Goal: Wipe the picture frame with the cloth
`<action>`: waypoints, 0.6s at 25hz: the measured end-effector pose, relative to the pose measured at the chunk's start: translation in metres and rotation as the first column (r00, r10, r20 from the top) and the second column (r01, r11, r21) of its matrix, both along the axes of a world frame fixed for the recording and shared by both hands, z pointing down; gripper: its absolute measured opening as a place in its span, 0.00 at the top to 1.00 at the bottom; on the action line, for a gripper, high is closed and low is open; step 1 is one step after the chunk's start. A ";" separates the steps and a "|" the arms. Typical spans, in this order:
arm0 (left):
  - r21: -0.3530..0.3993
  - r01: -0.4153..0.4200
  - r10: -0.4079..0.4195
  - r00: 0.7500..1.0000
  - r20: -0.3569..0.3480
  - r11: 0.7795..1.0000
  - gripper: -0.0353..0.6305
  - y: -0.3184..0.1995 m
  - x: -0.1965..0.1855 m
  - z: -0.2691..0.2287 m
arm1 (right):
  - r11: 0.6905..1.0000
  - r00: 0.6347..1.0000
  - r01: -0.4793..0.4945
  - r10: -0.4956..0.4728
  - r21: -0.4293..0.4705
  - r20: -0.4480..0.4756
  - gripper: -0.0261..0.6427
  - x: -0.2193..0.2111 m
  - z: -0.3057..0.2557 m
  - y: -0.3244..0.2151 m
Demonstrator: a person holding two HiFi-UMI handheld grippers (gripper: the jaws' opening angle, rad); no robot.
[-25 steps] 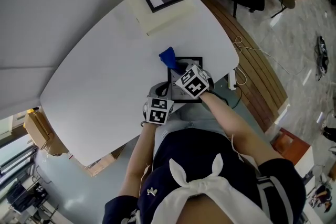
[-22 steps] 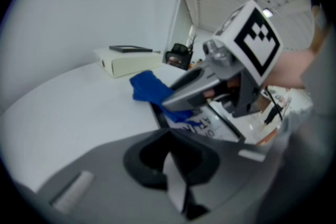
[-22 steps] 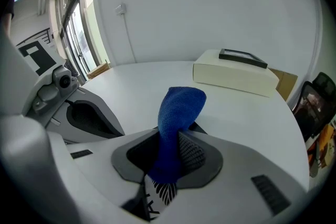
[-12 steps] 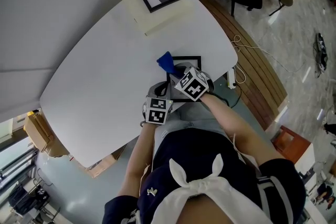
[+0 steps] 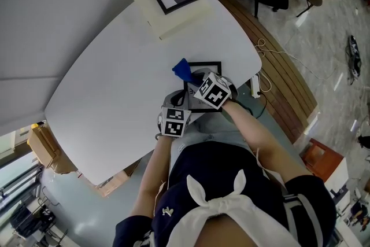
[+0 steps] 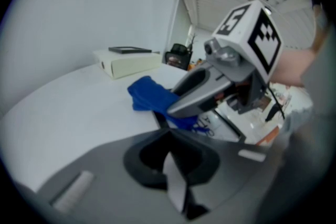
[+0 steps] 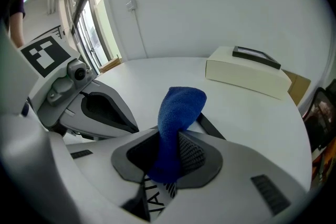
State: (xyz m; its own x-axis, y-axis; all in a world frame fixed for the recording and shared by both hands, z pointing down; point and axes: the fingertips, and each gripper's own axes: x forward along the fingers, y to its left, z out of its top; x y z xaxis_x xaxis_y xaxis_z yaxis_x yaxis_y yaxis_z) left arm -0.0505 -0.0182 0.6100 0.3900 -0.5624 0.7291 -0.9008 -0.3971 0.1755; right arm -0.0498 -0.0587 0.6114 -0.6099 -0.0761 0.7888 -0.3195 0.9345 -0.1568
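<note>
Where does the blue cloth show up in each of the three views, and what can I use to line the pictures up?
Head view: blue cloth at centre, over the black frame's far-left corner.
Left gripper view: cloth at centre, partly under the other claw.
Right gripper view: cloth low at centre, pinched upright in the right claw.
Shared landmark: the cream box with a picture on top.
</note>
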 end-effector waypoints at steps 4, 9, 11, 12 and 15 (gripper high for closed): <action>0.000 0.006 -0.006 1.000 0.000 1.000 0.95 0.000 -0.001 0.000 | 0.999 0.999 0.043 -0.043 0.027 -0.024 0.83 0.001 0.000 -0.003; 0.004 0.011 -0.011 1.000 0.001 1.000 0.95 0.000 0.000 0.000 | 0.999 0.999 0.038 -0.037 0.037 -0.039 0.83 0.006 0.001 -0.012; 0.004 0.012 -0.012 1.000 0.002 1.000 0.95 0.000 0.000 0.000 | 0.999 0.999 0.031 -0.029 0.044 -0.045 0.83 0.008 0.001 -0.015; 0.004 0.013 -0.013 1.000 0.002 1.000 0.95 0.000 0.000 0.000 | 0.999 0.999 0.027 -0.025 0.047 -0.047 0.83 0.009 0.001 -0.017; 0.009 0.018 -0.018 1.000 0.004 1.000 0.95 -0.001 -0.001 0.000 | 0.998 0.999 0.010 -0.007 0.055 -0.052 0.83 0.012 0.001 -0.022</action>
State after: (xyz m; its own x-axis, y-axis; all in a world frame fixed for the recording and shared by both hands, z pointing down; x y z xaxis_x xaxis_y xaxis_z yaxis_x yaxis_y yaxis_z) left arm -0.0515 -0.0194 0.6096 0.3772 -0.5755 0.7256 -0.9084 -0.3827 0.1687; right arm -0.0374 -0.0808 0.6123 -0.5688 -0.1160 0.8142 -0.3183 0.9439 -0.0878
